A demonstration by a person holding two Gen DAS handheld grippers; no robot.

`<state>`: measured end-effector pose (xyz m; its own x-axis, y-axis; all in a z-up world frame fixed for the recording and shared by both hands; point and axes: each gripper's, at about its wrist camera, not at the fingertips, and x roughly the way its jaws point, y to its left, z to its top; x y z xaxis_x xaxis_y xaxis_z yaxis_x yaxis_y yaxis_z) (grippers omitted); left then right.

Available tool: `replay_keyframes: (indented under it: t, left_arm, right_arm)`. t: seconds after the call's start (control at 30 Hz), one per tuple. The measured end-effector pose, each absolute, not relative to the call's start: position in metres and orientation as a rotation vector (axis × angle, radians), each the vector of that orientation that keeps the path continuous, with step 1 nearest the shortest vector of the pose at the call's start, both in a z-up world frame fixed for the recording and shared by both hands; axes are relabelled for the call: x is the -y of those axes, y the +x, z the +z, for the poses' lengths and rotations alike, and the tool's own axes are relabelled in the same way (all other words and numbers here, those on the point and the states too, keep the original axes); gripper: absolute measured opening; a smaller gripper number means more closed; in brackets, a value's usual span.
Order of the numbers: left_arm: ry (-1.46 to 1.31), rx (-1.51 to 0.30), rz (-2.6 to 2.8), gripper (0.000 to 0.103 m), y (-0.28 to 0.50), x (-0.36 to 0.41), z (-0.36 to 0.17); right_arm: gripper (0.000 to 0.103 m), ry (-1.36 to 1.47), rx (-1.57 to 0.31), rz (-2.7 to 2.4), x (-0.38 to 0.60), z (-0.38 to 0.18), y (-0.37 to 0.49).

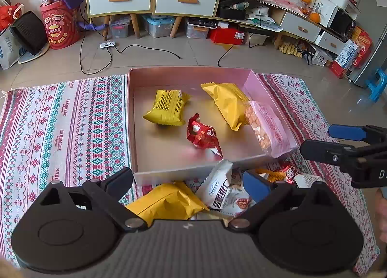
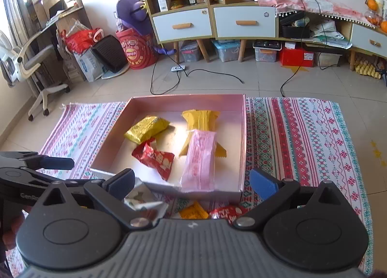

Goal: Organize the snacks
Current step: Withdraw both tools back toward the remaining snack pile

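A pink box [image 1: 169, 75] [image 2: 243, 137] lies on a patterned cloth. In it are two yellow packs [image 1: 167, 108] [image 1: 227, 102], a red pack [image 1: 204, 135] [image 2: 154, 158] and a pink pack [image 1: 268, 128] [image 2: 200, 162] that leans on the box's near rim. Loose snacks lie in front of the box: a yellow pack [image 1: 167, 201], a white pack [image 1: 217, 188], and orange and red packs [image 2: 193, 211] [image 2: 227, 212]. My left gripper [image 1: 188, 181] is open and empty above the loose pile. My right gripper [image 2: 193, 181] is open and empty at the box's near rim.
The patterned cloth [image 1: 67, 118] [image 2: 302, 137] covers the tiled floor. Cabinets with drawers [image 2: 212, 21], storage bins, a red Lay's tub [image 1: 60, 26], cables [image 1: 106, 55] and an office chair [image 2: 31, 65] stand behind the box.
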<state>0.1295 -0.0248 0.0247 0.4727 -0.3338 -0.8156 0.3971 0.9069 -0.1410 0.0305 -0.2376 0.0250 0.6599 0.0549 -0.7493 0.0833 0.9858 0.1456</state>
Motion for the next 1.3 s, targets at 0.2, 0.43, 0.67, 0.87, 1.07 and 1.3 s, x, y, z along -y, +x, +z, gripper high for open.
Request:
replay_keyframes:
  t: [0.2,0.43,0.67,0.87,1.07,1.3]
  left_arm:
    - [0.057,-0.976,-0.467,0.102,0.111,0.01,0.023]
    - [0.095,-0.96,-0.455,0.103,0.087,-0.002,0.018]
    - [0.108,-0.916,-0.473,0.103,0.072,-0.002,0.011]
    - [0.168,-0.876,-0.512,0.103,0.06,0.012,0.0]
    - [0.188,-0.854,-0.554,0.103,0.059,0.027,-0.011]
    - [0.199,-0.85,-0.571,0.095,0.059,0.041,-0.027]
  right_arm:
    - [0.103,0.154,-0.897,-0.008,0.232,0.023,0.023]
    - [0.103,0.156,-0.958,-0.018,0.238,0.013,0.008]
    - [0.103,0.151,-1.005,-0.055,0.254,0.003,-0.005]
    - [0.103,0.124,-1.054,-0.086,0.262,-0.007,-0.009]
    - [0.103,0.121,-1.11,-0.088,0.265,-0.019,-0.01]
    - [0.101,0.114,-1.16,-0.1,0.262,-0.033,-0.008]
